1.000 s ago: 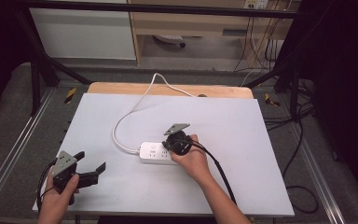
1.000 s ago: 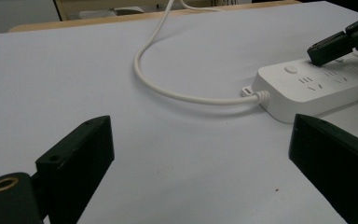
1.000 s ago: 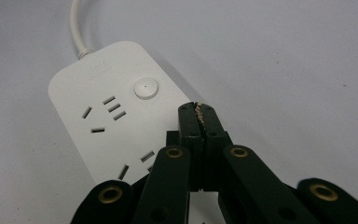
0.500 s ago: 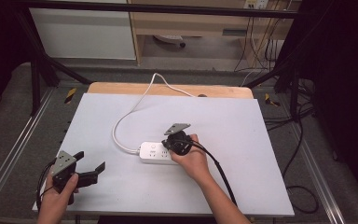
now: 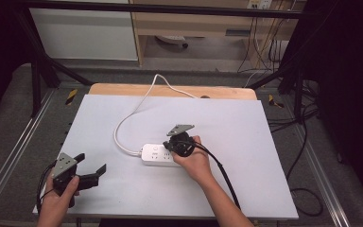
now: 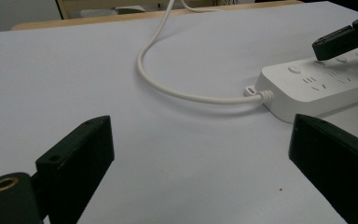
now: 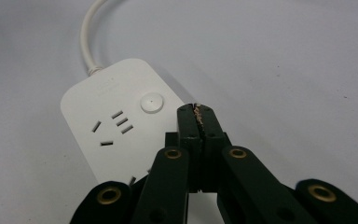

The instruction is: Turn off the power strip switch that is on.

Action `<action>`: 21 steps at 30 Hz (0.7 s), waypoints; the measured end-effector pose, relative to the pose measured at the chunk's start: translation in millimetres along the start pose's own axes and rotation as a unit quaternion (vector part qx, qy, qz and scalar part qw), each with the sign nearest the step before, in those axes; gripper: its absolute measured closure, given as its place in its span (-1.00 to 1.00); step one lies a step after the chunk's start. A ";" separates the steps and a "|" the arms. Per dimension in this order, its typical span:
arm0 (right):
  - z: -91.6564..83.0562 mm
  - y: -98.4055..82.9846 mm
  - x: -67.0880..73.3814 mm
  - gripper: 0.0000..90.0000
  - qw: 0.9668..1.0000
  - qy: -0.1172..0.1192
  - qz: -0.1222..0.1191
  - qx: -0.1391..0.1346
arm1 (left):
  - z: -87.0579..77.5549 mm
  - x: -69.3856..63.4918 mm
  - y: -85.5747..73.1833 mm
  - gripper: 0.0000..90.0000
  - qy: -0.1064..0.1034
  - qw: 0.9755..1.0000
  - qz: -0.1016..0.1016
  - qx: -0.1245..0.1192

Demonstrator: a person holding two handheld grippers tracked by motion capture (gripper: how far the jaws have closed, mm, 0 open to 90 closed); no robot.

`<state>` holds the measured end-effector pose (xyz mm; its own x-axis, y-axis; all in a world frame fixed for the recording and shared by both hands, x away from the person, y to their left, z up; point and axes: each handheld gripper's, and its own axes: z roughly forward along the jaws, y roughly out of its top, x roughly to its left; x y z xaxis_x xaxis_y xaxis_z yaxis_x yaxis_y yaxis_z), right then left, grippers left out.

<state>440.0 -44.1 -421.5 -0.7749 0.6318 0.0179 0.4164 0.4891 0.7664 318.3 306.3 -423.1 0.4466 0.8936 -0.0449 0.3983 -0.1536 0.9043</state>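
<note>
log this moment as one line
right hand-held gripper: shut, tip by power strip button | left hand-held gripper: open, empty

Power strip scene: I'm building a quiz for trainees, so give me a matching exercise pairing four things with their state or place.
Things:
1. left gripper
2. right gripper
3. power strip
4. white cord

States:
A. jaws shut, tips beside the round button
B. curves away toward the table's far edge
C. jaws wide open, holding nothing
D. lies flat on the white table top

Pairs: 1-C, 2-A, 3-D, 4-B

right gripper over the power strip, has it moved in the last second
No. The right gripper sits at the same spot over the power strip, its jaws shut, as in the earlier high views.
</note>
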 end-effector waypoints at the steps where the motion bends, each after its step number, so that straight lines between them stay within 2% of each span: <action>1: 0.0 0.0 0.0 1.00 1.000 0.000 0.000 0.000 | 0.0 0.0 0.0 -0.86 0.000 1.000 0.000 0.000; 13: -1.2 0.4 -0.6 1.00 1.000 0.002 0.006 -0.002 | -0.2 0.1 0.0 -0.86 0.000 1.000 0.000 0.000; 19: -3.5 1.3 -1.2 1.00 1.000 0.005 0.013 -0.012 | -0.2 0.2 0.1 -0.86 0.000 1.000 0.001 0.000; 21: -5.4 2.0 -1.7 0.94 1.000 0.010 0.019 -0.018 | -0.2 0.2 0.0 -0.86 -0.001 1.000 0.001 0.000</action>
<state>439.6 -47.4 -416.5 -0.7678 0.6379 0.0597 0.4291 0.4427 0.7873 318.3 306.5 -423.0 0.4480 0.8930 -0.0442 0.3980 -0.1549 0.9042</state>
